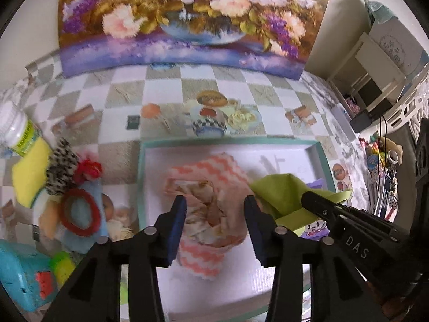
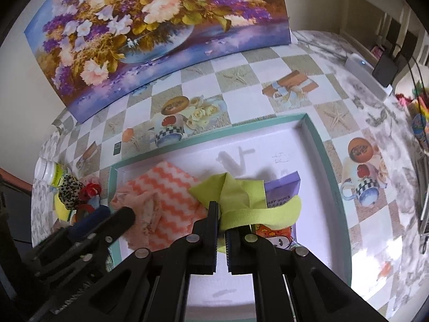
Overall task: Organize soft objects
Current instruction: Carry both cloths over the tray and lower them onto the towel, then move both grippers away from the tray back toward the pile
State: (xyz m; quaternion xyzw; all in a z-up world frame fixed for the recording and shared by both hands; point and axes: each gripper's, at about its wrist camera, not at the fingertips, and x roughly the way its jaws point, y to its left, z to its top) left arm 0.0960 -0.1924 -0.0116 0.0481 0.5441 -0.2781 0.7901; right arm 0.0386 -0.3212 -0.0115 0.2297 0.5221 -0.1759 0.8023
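- the left gripper [image 1: 214,222] is hanging over the tray with its blue-padded fingers [image 1: 178,225] spread wide, straddling a crumpled peach cloth [image 1: 211,214] without pinching it.
- that peach cloth is lying on a pink zigzag cloth [image 1: 203,264], both resting on the white floor of the teal-rimmed tray [image 1: 139,177].
- the right gripper [image 2: 221,233] is pointing toward 12 o'clock, its jaws pressed nearly together on a fold of the lime green cloth [image 2: 236,196].
- the green cloth is draping over a purple baby wipes pack [image 2: 284,187] at 1 o'clock of the right gripper, inside the tray.
- in the right wrist view the left gripper is entering from 8 o'clock, angling in above the peach cloth.
- at 9 o'clock of the tray, outside it, a pile of soft toys [image 1: 75,204] is sitting on the checkered tablecloth [image 1: 166,86], with a white bottle [image 1: 16,128] beyond.
- a flower painting [image 1: 187,13] is leaning at 12 o'clock against the wall.
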